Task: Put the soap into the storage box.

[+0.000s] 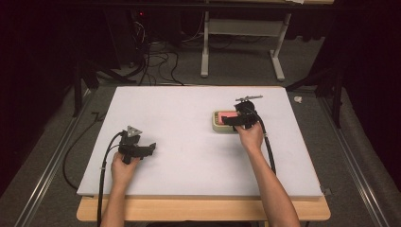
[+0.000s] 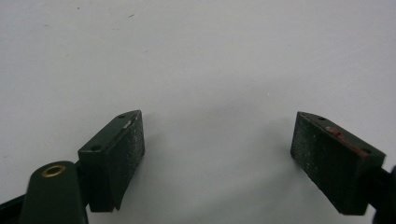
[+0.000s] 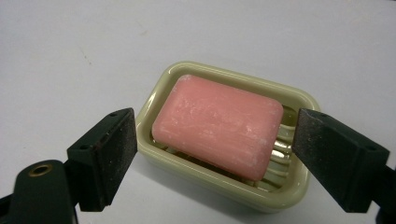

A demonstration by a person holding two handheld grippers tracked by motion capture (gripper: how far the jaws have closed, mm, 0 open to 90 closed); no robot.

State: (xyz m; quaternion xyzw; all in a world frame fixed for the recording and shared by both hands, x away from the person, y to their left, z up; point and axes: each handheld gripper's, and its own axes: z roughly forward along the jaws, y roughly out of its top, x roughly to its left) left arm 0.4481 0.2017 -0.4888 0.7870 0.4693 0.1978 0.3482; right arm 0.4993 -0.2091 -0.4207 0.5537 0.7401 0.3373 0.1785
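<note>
A pink soap bar (image 3: 218, 126) lies in a cream soap dish (image 3: 196, 73) on the white table top. In the high view the soap dish (image 1: 217, 123) sits right of centre with the pink soap (image 1: 228, 115) showing in it. My right gripper (image 3: 215, 156) hovers open just above the dish, one jaw at each short end, touching neither soap nor dish as far as I can tell. The right gripper (image 1: 236, 121) points left over the dish. My left gripper (image 2: 217, 149) is open over bare board, and the left gripper (image 1: 150, 147) rests near the front left.
The white board (image 1: 179, 137) lies on a wooden table (image 1: 198, 209). A small metal object (image 1: 249, 98) lies just behind the right gripper. Cables and table legs stand on the floor beyond the far edge.
</note>
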